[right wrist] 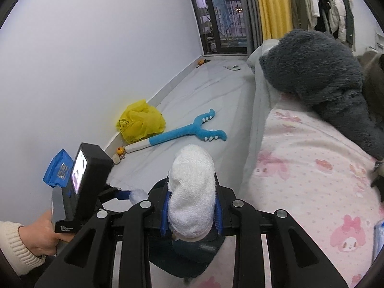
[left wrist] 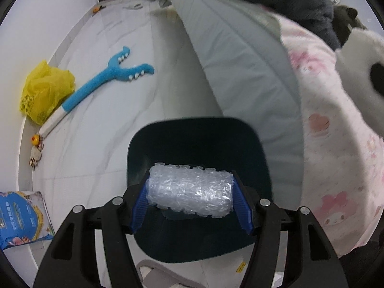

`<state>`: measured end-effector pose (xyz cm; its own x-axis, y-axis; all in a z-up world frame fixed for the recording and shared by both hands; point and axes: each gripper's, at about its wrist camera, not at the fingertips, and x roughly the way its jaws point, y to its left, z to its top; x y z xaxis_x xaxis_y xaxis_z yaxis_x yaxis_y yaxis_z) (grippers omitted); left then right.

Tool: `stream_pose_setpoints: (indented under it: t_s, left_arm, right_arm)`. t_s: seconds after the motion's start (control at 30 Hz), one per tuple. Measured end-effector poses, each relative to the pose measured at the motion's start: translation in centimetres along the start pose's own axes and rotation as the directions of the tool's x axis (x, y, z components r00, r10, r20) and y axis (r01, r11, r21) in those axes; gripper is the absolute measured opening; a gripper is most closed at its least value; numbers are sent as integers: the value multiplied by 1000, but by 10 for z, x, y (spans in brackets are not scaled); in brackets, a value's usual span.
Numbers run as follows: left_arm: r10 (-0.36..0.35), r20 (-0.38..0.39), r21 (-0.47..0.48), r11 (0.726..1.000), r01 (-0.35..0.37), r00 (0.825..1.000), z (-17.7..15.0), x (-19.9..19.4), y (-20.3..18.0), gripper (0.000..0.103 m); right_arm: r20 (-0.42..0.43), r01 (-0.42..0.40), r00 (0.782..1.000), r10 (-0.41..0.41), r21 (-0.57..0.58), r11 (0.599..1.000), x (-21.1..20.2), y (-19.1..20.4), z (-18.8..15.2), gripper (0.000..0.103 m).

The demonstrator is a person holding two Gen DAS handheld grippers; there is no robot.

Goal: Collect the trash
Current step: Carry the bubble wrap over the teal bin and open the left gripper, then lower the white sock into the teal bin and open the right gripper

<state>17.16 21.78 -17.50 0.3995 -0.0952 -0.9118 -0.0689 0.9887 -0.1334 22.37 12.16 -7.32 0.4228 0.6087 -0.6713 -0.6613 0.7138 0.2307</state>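
Your left gripper (left wrist: pixel 190 198) is clamping a roll of clear bubble wrap (left wrist: pixel 190 190) crosswise between its blue pads, and it is hanging right above the open mouth of a dark bin (left wrist: pixel 199 144) standing on the pale floor. Only the left wrist view is showing you that mouth and the roll whole. There you are also seeing a blue printed bag (left wrist: pixel 22 218) lying at the lower left and a panda plush (left wrist: pixel 360 76) at the right edge.

Your right gripper (right wrist: pixel 192 206) is squeezing a wad of white tissue (right wrist: pixel 192 192), its jaws drawn narrow around the lower half while the top is bulging above them. Below it the right wrist view is catching only a dark slice of the bin (right wrist: pixel 187 256). That view is giving you what the other cannot: your left hand (right wrist: pixel 43 232) in a cream knit cuff gripping the other tool's black body, a window with yellow curtains (right wrist: pixel 271 7) far back, and clothes hanging at the upper right.

Both views are sharing the yellow plastic bag (left wrist: pixel 45 88) against the wall, the long blue toy (left wrist: pixel 108 76) touching it, and the pink patterned blanket (left wrist: pixel 336 156) on the bed with a dark grey plush (right wrist: pixel 316 76) lying on top.
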Motion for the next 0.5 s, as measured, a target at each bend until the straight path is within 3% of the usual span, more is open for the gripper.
stream_pose_setpoints:
  t_s: [0.2, 0.5]
  left_arm:
    - [-6, -54, 2, 1000, 7, 999, -12, 11, 13, 75]
    - [-11, -18, 2, 1000, 12, 1000, -14, -3, 21, 88]
  right_arm:
    - [-15, -6, 1000, 6, -6, 1000, 10, 11, 0, 29]
    - [-71, 5, 997, -6, -13, 1000, 32, 24, -3, 29]
